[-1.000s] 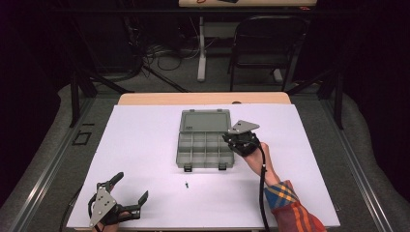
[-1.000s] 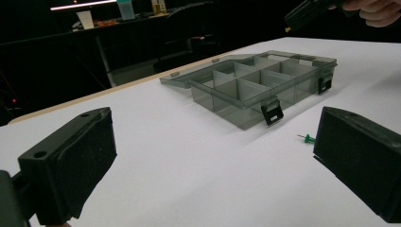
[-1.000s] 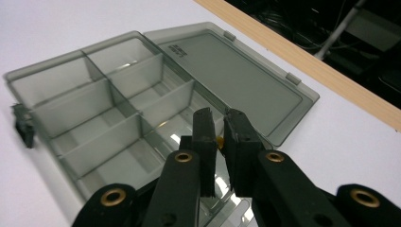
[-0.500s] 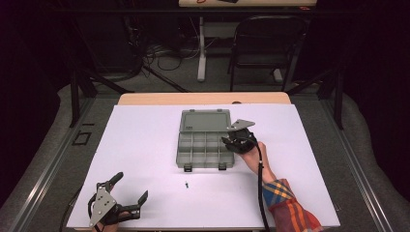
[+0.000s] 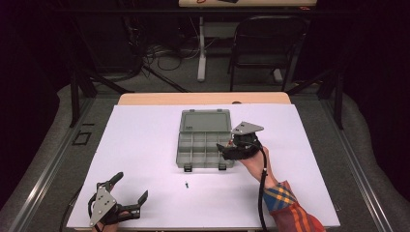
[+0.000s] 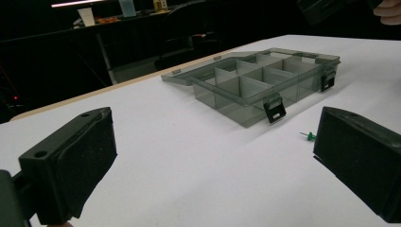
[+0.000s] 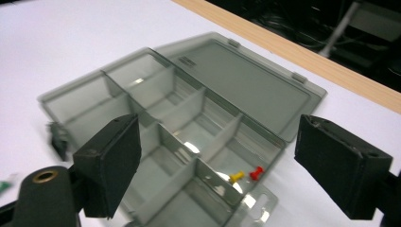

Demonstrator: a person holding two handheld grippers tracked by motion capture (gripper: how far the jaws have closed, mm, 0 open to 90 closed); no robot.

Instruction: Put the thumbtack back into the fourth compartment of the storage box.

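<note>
Now that the right tool's jaws have just been opening, they stand wide apart over the organiser box with nothing between them, which reads as a pin let go into the box a moment ago. Starting nearest the person, the left tool [image 5: 126,193] rests at the near edge of the tabletop [image 5: 145,145], well short of the organiser box [image 5: 203,145] and off to its left; its jaws are spread wide and hold nothing, and it has kept the same place as in the earlier pictures. Between it and the box, just in front of the box's near wall with the two black latches, a green pushpin [image 6: 308,137] lies loose on the white sheet, not yet picked up. At the box's right near corner the right tool [image 5: 231,149] hovers above the compartments, lifted and drawn slightly back from where it sat half a second ago. Under it, in the right gripper view, a yellow pushpin [image 7: 236,177] and a red pushpin [image 7: 256,172] lie side by side in one compartment near the box's edge. Beyond the compartments the clear lid [image 5: 205,121] lies folded open and flat. Judged from this, one pin has been delivered and the green one in front of the box is likely next.
</note>
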